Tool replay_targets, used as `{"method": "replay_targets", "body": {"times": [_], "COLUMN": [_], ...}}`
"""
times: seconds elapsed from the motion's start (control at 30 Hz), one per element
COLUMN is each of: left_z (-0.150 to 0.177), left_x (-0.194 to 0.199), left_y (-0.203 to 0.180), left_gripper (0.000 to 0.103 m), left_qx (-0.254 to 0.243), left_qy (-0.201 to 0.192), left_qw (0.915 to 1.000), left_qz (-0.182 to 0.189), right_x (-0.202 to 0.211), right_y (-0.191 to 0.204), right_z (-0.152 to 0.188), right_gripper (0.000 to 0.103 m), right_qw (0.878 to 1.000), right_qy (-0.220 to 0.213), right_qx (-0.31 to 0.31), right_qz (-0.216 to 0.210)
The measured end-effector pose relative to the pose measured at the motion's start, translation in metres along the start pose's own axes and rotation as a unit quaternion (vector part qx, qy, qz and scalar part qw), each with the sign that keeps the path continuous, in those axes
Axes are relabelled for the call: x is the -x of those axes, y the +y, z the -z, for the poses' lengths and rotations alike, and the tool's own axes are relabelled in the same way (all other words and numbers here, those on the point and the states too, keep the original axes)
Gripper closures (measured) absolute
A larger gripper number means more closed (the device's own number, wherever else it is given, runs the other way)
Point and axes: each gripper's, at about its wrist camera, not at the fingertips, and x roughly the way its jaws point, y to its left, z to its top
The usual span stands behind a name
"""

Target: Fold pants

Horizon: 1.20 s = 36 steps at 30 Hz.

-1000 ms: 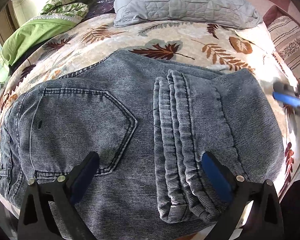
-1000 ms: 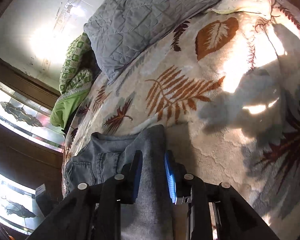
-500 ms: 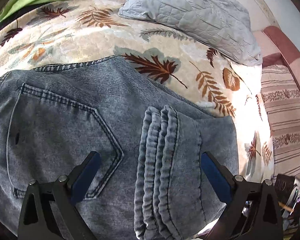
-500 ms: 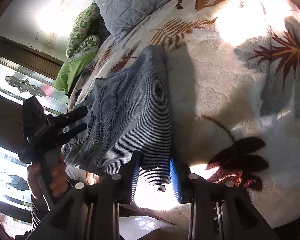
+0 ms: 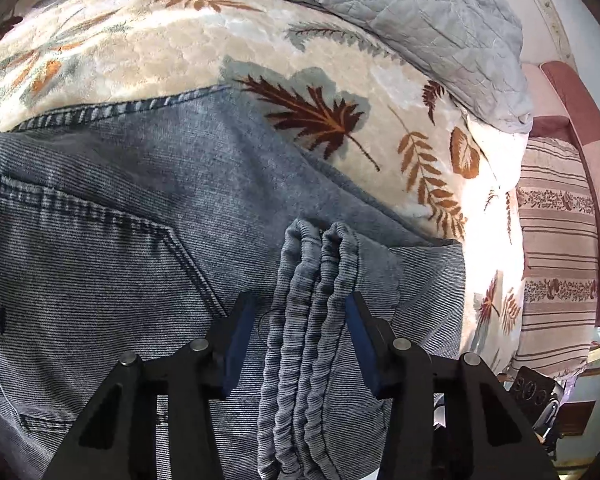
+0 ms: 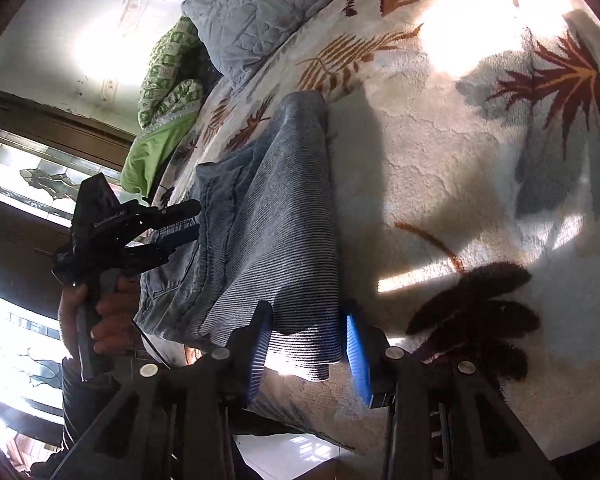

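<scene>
Only one bit of text is showing: white lettering on the black body of the left gripper, seen from the right wrist cam. It's looking like "GenRobot.AI", but it's small and slanted, so not 100% sure. A second, smaller white mark is sitting lower on the same body, too tiny to read. Nothing readable is showing in the left wrist cam.
</scene>
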Motion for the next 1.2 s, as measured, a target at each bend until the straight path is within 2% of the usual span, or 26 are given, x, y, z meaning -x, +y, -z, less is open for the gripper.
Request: {"method": "replay_targets", "body": {"times": [0.13, 0.17, 0.23, 0.3, 0.37, 0.4, 0.5, 0.6, 0.7, 0.8, 0.93, 1.03, 1.13, 1.2], "left_z": [0.006, 0.006, 0.007, 0.006, 0.007, 0.008, 0.015, 0.029, 0.03, 0.026, 0.019, 0.018, 0.022, 0.022], "left_x": [-0.001, -0.001, -0.002, -0.004, -0.003, -0.001, 0.01, 0.025, 0.013, 0.014, 0.008, 0.003, 0.008, 0.012], "left_y": [-0.003, -0.005, -0.008, -0.001, 0.005, 0.007, -0.002, -0.01, -0.003, -0.007, -0.02, -0.012, -0.016, -0.02], "left_gripper": [0.055, 0.058, 0.079, 0.085, 0.09, 0.092, 0.093, 0.093, 0.093, 0.093, 0.093, 0.092, 0.091, 0.091], "left_qx": [-0.007, -0.01, -0.016, 0.0, 0.007, 0.012, -0.007, -0.029, -0.026, -0.05, -0.087, -0.07, -0.082, -0.085], "left_qy": [0.004, 0.006, 0.006, 0.007, 0.005, 0.003, -0.021, -0.058, -0.044, -0.063, -0.075, -0.069, -0.076, -0.079], "left_qw": [0.9998, 0.9997, 0.9998, 0.9997, 0.9995, 0.9994, 0.9997, 0.9977, 0.9981, 0.9965, 0.9928, 0.9946, 0.9926, 0.9922], "left_qz": [0.016, 0.022, 0.013, 0.021, 0.03, 0.034, 0.011, -0.02, -0.035, -0.022, -0.036, -0.034, -0.046, -0.047], "right_x": [0.001, 0.001, 0.001, 0.0, -0.002, -0.003, 0.0, 0.005, -0.007, -0.003, -0.003, -0.003, 0.0, 0.011], "right_y": [-0.001, -0.001, 0.001, 0.004, 0.007, 0.008, 0.016, 0.031, 0.03, 0.026, 0.026, 0.028, 0.027, 0.031], "right_z": [0.0, 0.0, -0.001, -0.001, 0.0, 0.0, 0.001, 0.003, 0.003, 0.003, 0.006, 0.009, 0.005, -0.001], "right_gripper": [0.064, 0.064, 0.064, 0.064, 0.071, 0.079, 0.087, 0.088, 0.088, 0.085, 0.084, 0.083, 0.083, 0.083], "right_qw": [1.0, 1.0, 1.0, 1.0, 1.0, 0.999, 0.998, 0.994, 0.991, 0.993, 0.992, 0.992, 0.993, 0.992], "right_qy": [0.0, 0.0, -0.002, -0.002, -0.003, -0.002, -0.009, -0.02, -0.004, -0.009, -0.005, -0.005, 0.003, -0.007], "right_qx": [-0.001, -0.001, 0.002, 0.012, 0.024, 0.03, 0.047, 0.075, 0.08, 0.074, 0.081, 0.081, 0.073, 0.077], "right_qz": [-0.003, -0.003, -0.001, 0.005, 0.019, 0.031, 0.051, 0.077, 0.105, 0.091, 0.092, 0.093, 0.088, 0.098]}}
